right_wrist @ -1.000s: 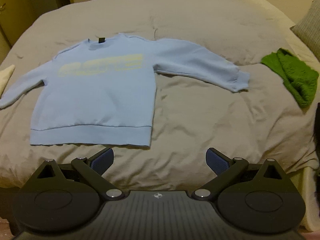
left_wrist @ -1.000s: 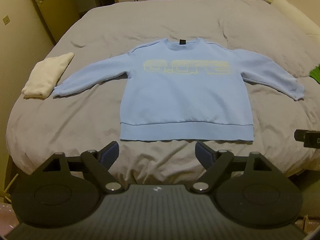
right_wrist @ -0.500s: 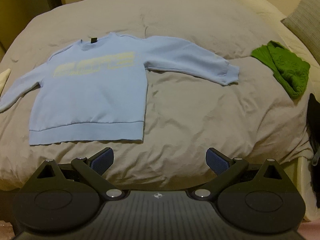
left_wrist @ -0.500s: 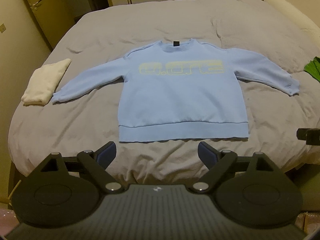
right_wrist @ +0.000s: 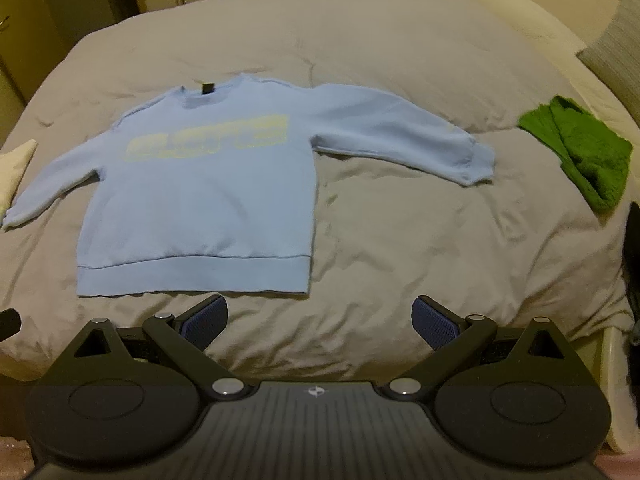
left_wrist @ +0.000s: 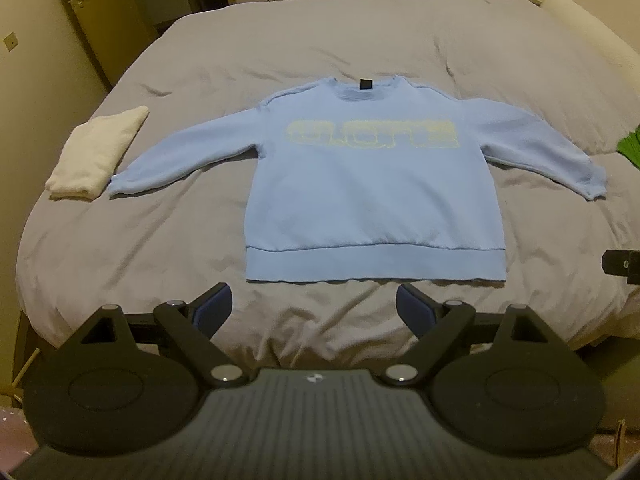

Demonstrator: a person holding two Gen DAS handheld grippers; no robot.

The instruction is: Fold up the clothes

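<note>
With the light blue sweatshirt [left_wrist: 372, 196] lying flat and face-up on the grey bed [left_wrist: 320, 48], we are holding the left gripper [left_wrist: 314, 306] and right gripper [right_wrist: 320, 318] wide apart and empty near its hem, and should be pinching each cuff squarely before folding the sleeves inward.

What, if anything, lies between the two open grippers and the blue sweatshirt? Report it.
Nothing visible. Only bare grey duvet separates the left gripper and right gripper from the sweatshirt hem.

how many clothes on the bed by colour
blue: 1, sweatshirt
white: 1, folded cloth
green: 1, knit
total: 3
</note>
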